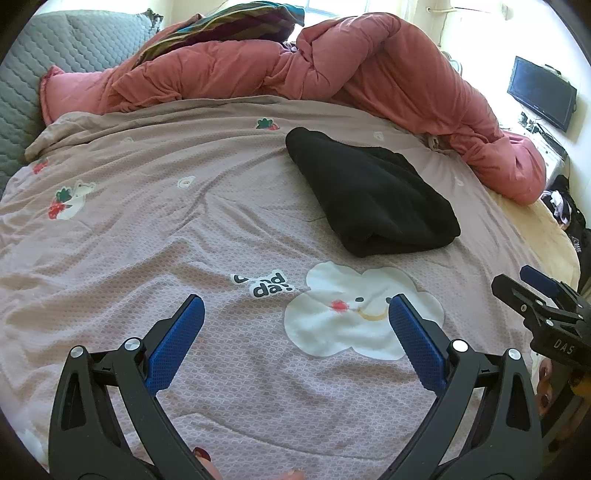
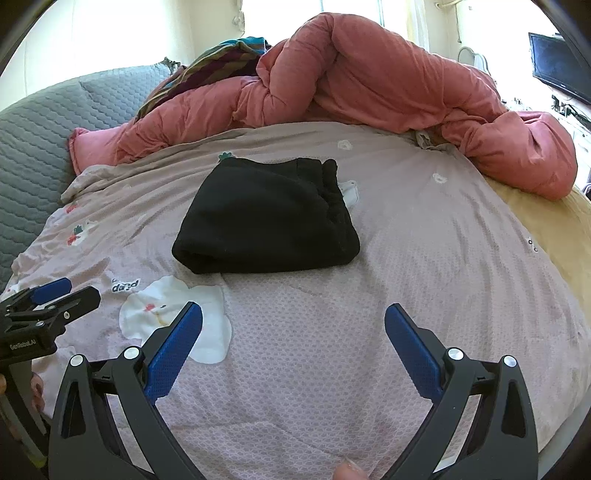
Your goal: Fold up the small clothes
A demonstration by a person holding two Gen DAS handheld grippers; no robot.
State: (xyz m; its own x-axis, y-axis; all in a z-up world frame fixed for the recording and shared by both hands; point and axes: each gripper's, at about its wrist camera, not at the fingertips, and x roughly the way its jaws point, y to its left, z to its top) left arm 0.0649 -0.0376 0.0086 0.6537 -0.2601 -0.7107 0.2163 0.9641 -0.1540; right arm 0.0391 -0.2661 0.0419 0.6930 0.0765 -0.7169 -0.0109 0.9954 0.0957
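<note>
A small black garment (image 1: 369, 192) lies folded into a compact rectangle on the pink patterned bed cover (image 1: 166, 229); it also shows in the right wrist view (image 2: 266, 218), with its gathered waistband at the right side. My left gripper (image 1: 295, 314) is open and empty, hovering over the cover short of the garment. My right gripper (image 2: 293, 321) is open and empty, also short of the garment. The right gripper shows at the right edge of the left wrist view (image 1: 532, 291); the left gripper shows at the left edge of the right wrist view (image 2: 62, 295).
A bunched salmon-pink quilt (image 1: 332, 62) lies along the far side of the bed, with a striped cloth (image 1: 229, 18) behind it. A grey quilted headboard (image 1: 44, 55) is at the left. A dark monitor (image 1: 541, 92) stands at the right. A white cloud print (image 1: 351, 317) marks the cover.
</note>
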